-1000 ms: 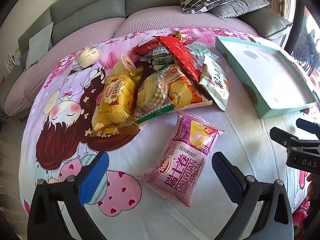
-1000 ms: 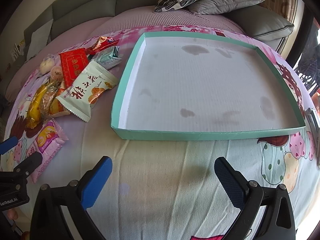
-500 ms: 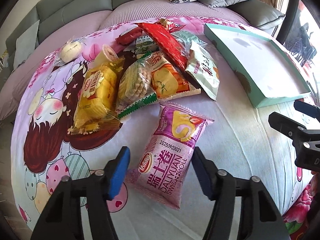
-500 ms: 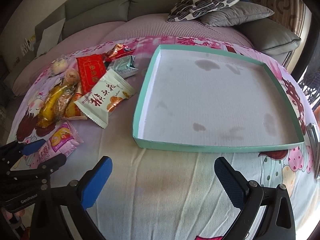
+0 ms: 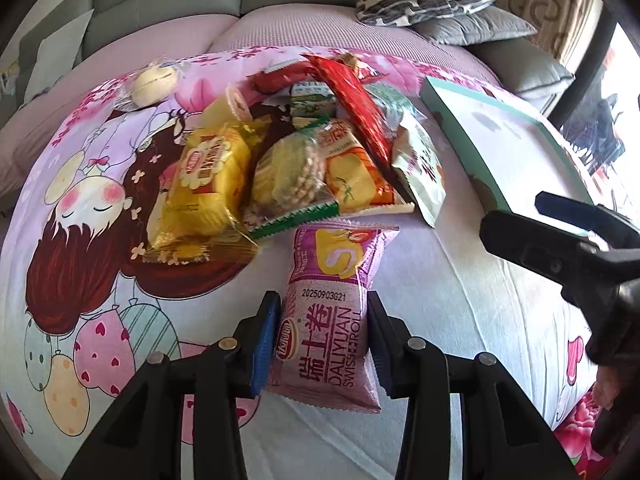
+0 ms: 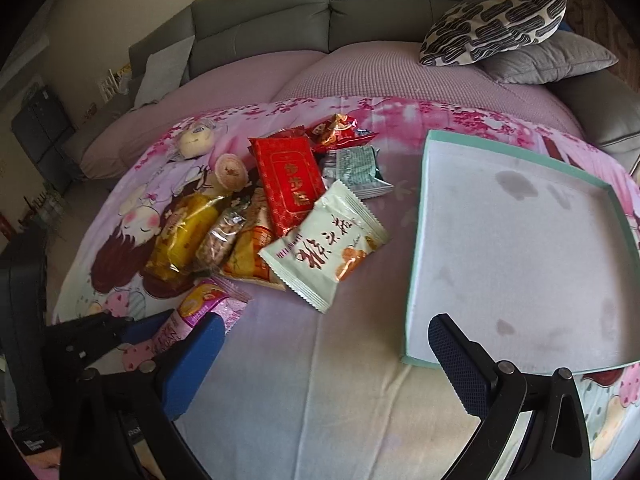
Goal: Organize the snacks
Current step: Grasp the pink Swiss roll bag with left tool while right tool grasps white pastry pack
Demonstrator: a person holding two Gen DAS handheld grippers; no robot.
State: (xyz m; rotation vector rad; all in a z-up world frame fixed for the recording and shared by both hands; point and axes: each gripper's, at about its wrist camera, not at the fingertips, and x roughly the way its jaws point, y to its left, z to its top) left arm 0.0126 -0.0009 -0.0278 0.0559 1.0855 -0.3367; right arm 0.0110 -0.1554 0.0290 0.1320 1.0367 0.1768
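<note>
1. The sofa (image 6: 360,12) fills the back of both views, its seat under a cartoon-print blanket (image 5: 440,280) that carries all the snacks.
2. A shallow teal tray (image 6: 416,256) with a white, stained floor lies on the blanket to the right of the snack pile, nothing in it.
3. The snack pile (image 5: 288,160) sits left of the tray – a yellow cake packet (image 5: 200,184), a clear bag of round biscuits (image 5: 288,176), an orange packet (image 5: 356,172), a long red packet (image 5: 352,104) and a pale green-white packet (image 6: 324,248) at its right edge, nearest the tray.
4. The pink Swiss roll packet (image 5: 328,320) lies on the blanket just in front of the pile, lengthwise along the left gripper's fingers.
5. The left gripper (image 5: 322,340) has its jaws closing on that pink packet – both blue pads touch its sides, and the wrapper looks pinched between them.
6. The right gripper (image 6: 320,356) hangs over bare blanket between the pile and the tray's near corner, jaws spread wide and holding nothing.
</note>
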